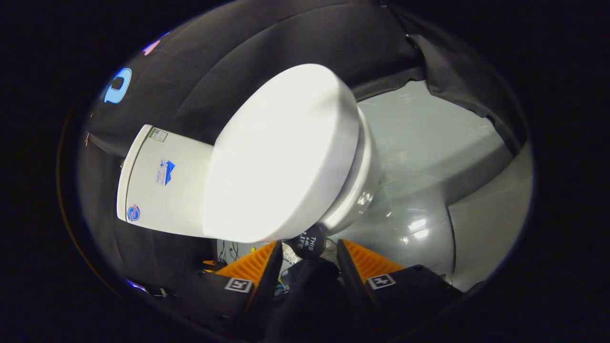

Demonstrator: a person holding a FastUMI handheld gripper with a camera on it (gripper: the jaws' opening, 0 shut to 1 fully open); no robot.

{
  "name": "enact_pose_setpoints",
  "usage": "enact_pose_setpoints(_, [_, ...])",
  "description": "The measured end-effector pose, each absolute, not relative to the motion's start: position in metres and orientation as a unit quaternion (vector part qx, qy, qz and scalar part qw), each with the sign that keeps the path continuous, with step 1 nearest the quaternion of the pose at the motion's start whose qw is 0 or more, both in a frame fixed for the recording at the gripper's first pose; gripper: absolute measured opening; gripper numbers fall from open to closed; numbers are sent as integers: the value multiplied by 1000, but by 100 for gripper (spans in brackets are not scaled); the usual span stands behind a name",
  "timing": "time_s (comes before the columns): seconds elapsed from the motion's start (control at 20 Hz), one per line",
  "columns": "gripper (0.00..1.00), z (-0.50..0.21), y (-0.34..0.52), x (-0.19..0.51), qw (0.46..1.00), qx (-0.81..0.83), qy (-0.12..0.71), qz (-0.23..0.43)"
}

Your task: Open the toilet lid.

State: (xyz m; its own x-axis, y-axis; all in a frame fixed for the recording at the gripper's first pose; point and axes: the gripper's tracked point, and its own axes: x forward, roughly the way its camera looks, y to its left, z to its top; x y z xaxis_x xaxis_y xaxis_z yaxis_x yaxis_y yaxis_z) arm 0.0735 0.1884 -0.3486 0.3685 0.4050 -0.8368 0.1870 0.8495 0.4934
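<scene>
Lid (pixel 281 152) down, closed over the seat rim, white and glaring under strong light. We see it just ahead of the hand-held gripper (pixel 307 255), whose two orange ribbed fingers (pixel 252 267) stand apart with a clear gap between them, gripping nothing. The lid's front edge sits just beyond the fingertips; we cannot tell whether either finger touches it. Bowl (pixel 357 190) shows under the lid as a glossy white curve on the side of the right finger. Tank (pixel 164 183) joins the lid's far end, with small stickers on its face. Between the fingers and close under the lid's edge we note a small black round object (pixel 310 243) with white lettering. Grey glossy floor (pixel 429 157) spreads beyond the bowl, catching highlights. Each finger carries a square black-and-white marker at its base.
</scene>
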Motion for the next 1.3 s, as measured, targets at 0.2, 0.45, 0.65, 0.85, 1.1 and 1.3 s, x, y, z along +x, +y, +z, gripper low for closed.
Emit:
enact_pose_setpoints(0.2, [28,-357,183,79,787,249,560,69])
enact_pose_setpoints(0.45, [16,-361,178,81,774,268,568,75])
enact_pose_setpoints(0.65, [5,-352,178,81,760,308,567,75])
enact_pose_setpoints(0.85, [5,-352,177,77,770,268,572,82])
enact_pose_setpoints(1.1, [5,-344,187,75,777,252,570,93])
enact_pose_setpoints(1.3, [5,-325,192,79,770,300,553,107])
